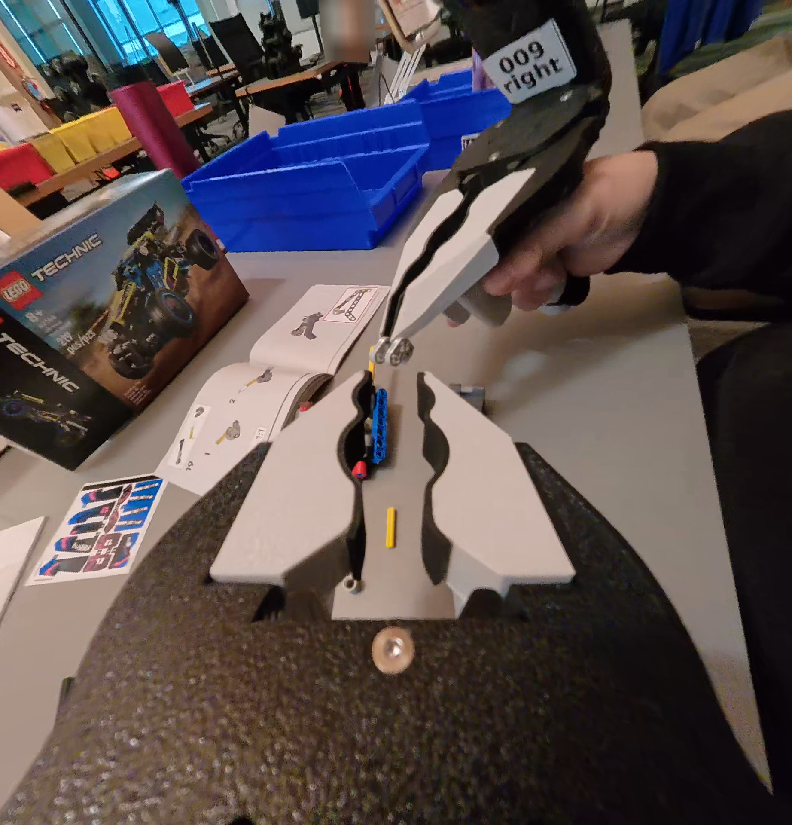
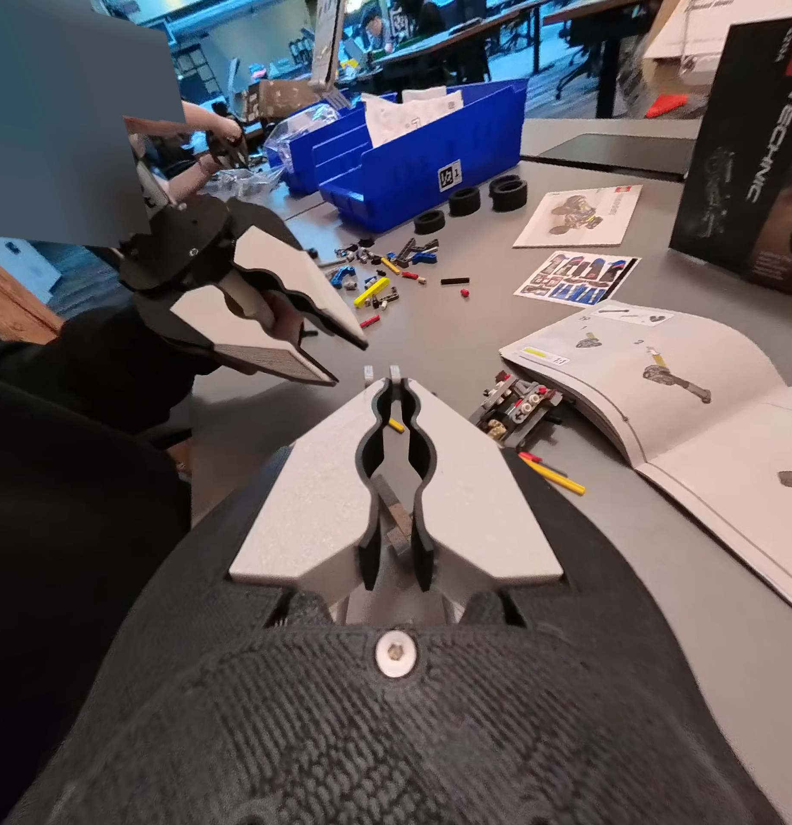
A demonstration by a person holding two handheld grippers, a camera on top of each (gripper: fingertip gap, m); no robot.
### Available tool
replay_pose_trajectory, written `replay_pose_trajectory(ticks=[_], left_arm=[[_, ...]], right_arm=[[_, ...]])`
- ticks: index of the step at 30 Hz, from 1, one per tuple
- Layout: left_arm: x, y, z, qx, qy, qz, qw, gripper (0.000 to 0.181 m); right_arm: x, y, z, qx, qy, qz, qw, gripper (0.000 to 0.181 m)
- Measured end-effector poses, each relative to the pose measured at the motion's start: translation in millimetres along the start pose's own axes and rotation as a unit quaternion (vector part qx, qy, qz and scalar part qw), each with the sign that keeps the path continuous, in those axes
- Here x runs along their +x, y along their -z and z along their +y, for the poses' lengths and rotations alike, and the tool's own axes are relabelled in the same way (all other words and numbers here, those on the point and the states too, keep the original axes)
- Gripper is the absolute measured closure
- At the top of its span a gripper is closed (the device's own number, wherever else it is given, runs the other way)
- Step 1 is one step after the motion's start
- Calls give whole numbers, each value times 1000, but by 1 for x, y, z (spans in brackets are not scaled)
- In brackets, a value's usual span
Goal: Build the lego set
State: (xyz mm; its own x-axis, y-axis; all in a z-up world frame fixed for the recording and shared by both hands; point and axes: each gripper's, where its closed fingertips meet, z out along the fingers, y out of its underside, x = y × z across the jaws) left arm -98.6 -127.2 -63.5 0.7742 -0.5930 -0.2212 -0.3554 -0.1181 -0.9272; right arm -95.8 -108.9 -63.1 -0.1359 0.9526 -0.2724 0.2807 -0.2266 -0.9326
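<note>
Even indoor light, fisheye-warped, blurred edges

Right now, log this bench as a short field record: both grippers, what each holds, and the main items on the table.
left gripper: open, holds nothing
right gripper: shut on small grey connector piece
yellow axle: lies on the table between the left gripper's fingers
instruction booklet: open, flat on the table
part-built assembly: beside the booklet's edge
loose parts pile: spread before the blue bins
black tyres: four, near the bins
sticker sheet: flat on the table
</note>
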Motion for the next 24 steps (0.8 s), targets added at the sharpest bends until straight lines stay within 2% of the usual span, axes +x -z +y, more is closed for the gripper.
replay_pose_trajectory(ticks=[4,7,11,14,19,24], left_arm=[[3,-5,2,-11,6,2,1000,164],[7,-8,6,-25,7,10,1000,163],[-2,-4,30,-85,0,-12,996,162],[-11,7,51,-124,33,-23,991,167],[-8,26,92,-210,80,-15,974,171],[-3,23,102,-231,74,-31,970,174]], right_arm=[[15,5,10,-34,19,51,998,180],[32,15,16,-43,-7,97,994,180],[68,43,32,-69,-25,173,982,180],[87,57,52,-111,-34,204,972,180],[85,50,65,-138,-26,197,970,180],[82,41,73,-162,-19,185,969,180]])
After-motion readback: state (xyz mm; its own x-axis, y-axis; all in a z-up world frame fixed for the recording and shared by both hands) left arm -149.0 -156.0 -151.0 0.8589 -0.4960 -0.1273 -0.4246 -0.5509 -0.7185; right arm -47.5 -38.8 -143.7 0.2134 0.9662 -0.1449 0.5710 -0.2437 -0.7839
